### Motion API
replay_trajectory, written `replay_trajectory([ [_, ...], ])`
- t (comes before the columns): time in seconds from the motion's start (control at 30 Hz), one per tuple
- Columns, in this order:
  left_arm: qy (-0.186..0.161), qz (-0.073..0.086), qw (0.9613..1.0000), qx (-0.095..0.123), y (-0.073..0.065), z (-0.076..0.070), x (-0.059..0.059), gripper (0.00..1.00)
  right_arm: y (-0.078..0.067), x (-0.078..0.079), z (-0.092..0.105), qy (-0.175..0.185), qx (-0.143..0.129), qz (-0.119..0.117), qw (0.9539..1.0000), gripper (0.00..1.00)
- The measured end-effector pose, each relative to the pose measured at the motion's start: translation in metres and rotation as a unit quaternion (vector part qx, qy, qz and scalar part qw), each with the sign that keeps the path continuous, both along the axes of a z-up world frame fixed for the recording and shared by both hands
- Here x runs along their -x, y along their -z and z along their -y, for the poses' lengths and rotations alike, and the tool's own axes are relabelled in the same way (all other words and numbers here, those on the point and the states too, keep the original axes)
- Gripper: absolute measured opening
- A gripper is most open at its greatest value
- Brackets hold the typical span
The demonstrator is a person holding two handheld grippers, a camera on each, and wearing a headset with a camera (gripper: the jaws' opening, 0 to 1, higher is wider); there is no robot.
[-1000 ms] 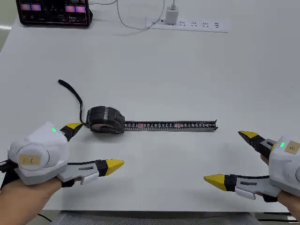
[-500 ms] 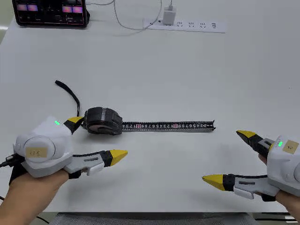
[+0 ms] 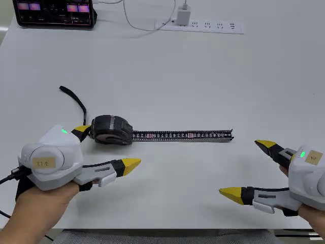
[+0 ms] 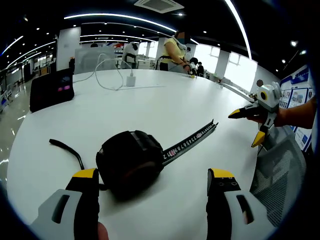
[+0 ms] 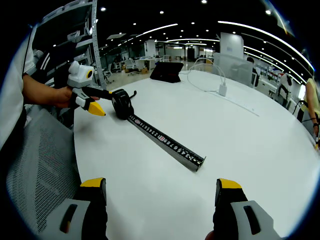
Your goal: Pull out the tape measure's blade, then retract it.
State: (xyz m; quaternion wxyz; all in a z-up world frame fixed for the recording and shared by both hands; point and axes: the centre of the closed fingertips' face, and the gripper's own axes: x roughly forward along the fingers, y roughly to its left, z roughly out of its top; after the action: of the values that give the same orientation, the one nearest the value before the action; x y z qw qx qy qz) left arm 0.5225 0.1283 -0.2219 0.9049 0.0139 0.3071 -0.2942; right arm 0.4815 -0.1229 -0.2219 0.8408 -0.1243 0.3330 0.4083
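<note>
**A:** What is on your left?

**B:** My left gripper (image 3: 107, 146) hovers low over the white workbench (image 3: 177, 76). Its yellow-tipped jaws are spread wide and grip nothing. The far jaw tip sits just beside the black, round-cased tape measure (image 3: 112, 130), close to its thin black wrist strap (image 3: 75, 101).

**A:** And the blade?

**B:** The dark, numbered blade (image 3: 183, 135) lies flat on the bench. It is drawn out of the case towards the right, and nothing touches its end hook.

**A:** Your right side?

**B:** My right gripper (image 3: 246, 168) hangs near the bench's front edge. It is past the blade's end and apart from it, with its jaws also wide apart and empty.
</note>
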Motion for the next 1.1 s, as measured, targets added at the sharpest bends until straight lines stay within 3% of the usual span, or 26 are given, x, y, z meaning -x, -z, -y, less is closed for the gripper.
replay_trajectory([
  [0.4,-0.037,-0.001,0.9993,-0.002,0.002,0.000,-0.007,0.86,-0.002,-0.020,0.002,-0.034,0.025,0.004,0.9991,0.82],
  [1.1,-0.090,-0.010,0.9958,-0.016,0.007,-0.002,-0.021,0.80,0.006,-0.045,0.005,-0.108,0.082,-0.016,0.9906,0.70],
])
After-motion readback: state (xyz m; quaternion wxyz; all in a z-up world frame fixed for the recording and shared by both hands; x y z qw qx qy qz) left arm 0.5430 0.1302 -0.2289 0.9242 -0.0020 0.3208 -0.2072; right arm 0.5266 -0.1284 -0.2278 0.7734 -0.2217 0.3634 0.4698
